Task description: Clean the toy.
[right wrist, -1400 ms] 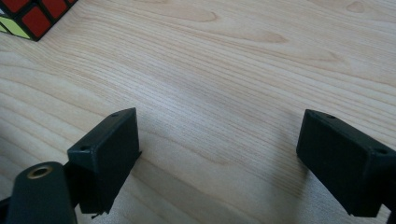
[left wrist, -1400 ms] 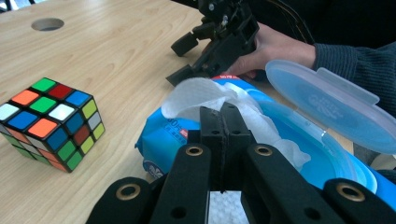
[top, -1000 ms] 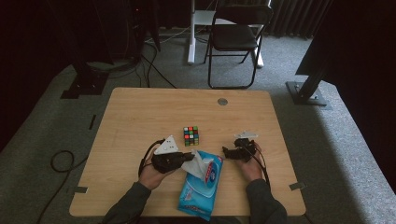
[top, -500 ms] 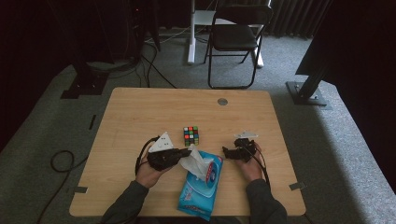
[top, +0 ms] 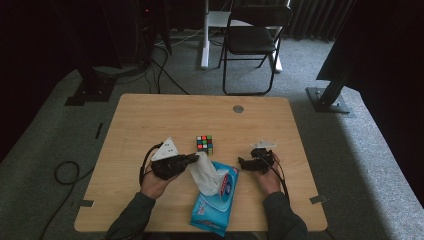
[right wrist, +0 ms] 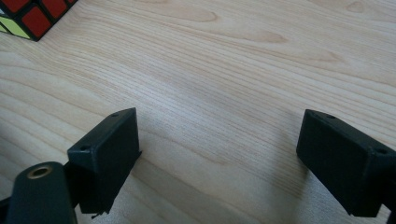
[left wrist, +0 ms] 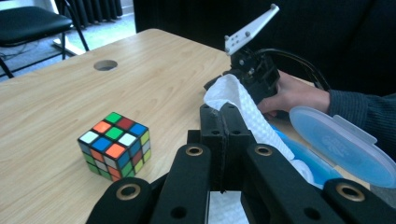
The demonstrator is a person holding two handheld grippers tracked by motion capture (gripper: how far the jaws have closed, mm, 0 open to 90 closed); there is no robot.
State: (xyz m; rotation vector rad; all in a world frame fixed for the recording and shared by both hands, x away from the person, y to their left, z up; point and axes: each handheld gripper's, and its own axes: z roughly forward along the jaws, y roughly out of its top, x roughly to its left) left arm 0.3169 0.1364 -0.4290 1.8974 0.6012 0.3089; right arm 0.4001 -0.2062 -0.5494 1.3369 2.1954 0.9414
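Left gripper [left wrist: 223,116]: jaws clamped on white wipe [left wrist: 233,100].
Right gripper [right wrist: 219,154]: jaws wide apart, empty.
Wipe pack [top: 212,205]: at table's [top: 150,115] near edge, lid up.

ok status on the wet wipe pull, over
Left gripper shut on wet wipe, sheet half out of blue pack. Right gripper open over bare table. Rubik's cube close by, clear.
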